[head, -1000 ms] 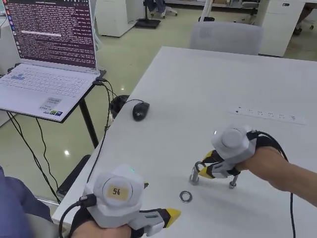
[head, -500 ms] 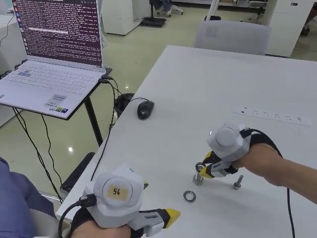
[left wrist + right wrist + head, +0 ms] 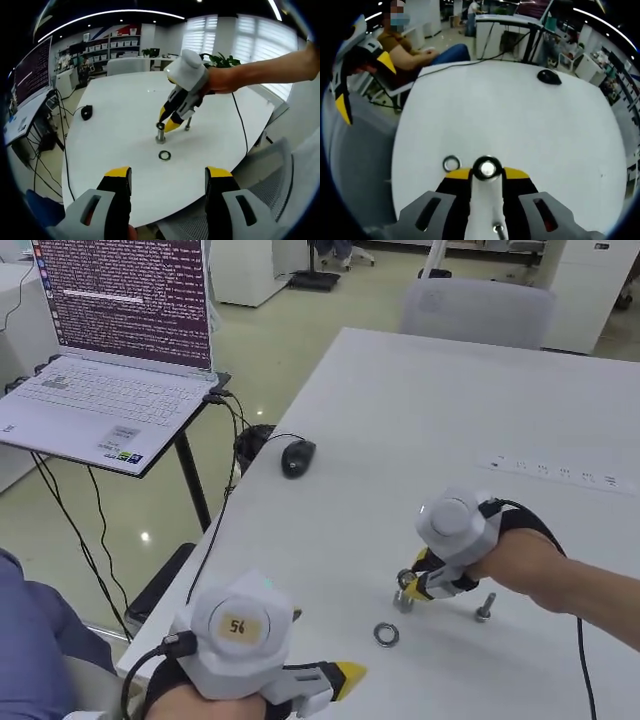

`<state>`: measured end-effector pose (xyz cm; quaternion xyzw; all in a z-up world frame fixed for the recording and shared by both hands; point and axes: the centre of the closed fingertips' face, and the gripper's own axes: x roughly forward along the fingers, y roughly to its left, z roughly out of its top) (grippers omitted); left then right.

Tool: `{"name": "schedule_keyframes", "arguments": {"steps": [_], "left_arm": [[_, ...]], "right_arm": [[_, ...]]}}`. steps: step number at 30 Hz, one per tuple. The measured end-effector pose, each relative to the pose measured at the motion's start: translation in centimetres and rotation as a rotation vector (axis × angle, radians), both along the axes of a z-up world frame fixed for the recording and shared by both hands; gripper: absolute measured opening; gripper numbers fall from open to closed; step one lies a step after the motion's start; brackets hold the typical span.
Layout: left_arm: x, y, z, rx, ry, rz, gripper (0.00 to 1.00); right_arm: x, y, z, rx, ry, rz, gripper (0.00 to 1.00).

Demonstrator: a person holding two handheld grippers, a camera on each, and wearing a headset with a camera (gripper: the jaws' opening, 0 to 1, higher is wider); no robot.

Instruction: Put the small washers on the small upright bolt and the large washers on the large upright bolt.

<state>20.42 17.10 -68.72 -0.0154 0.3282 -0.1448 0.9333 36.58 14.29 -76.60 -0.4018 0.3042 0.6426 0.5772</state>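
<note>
The large upright bolt (image 3: 404, 601) (image 3: 160, 136) stands on the white table, with the small upright bolt (image 3: 485, 607) (image 3: 188, 125) to its right. My right gripper (image 3: 413, 583) (image 3: 166, 119) (image 3: 487, 172) is shut on a large washer (image 3: 406, 578) (image 3: 487, 168), held right at the top of the large bolt. A second washer (image 3: 386, 634) (image 3: 164, 155) (image 3: 451, 163) lies flat on the table just in front of the bolts. My left gripper (image 3: 345, 676) (image 3: 168, 175) hovers open at the table's near edge, its jaws wide apart and holding nothing.
A black mouse (image 3: 298, 457) (image 3: 549, 76) lies near the table's left edge. A white power strip (image 3: 555, 475) sits at the far right. A laptop (image 3: 105, 350) stands on a stand left of the table, and a grey chair (image 3: 475, 310) is behind it.
My right gripper has carried the washer a little to the left, from beside the large bolt to right over its top. The left gripper has stayed put. The head camera has shifted.
</note>
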Motion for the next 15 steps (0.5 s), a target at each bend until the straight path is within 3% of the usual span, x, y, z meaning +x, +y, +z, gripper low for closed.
{"name": "schedule_keyframes", "arguments": {"steps": [15], "left_arm": [[0.22, -0.13, -0.19, -0.006, 0.002, -0.001, 0.59]], "right_arm": [[-0.02, 0.07, 0.26, -0.029, -0.007, 0.012, 0.23]]}}
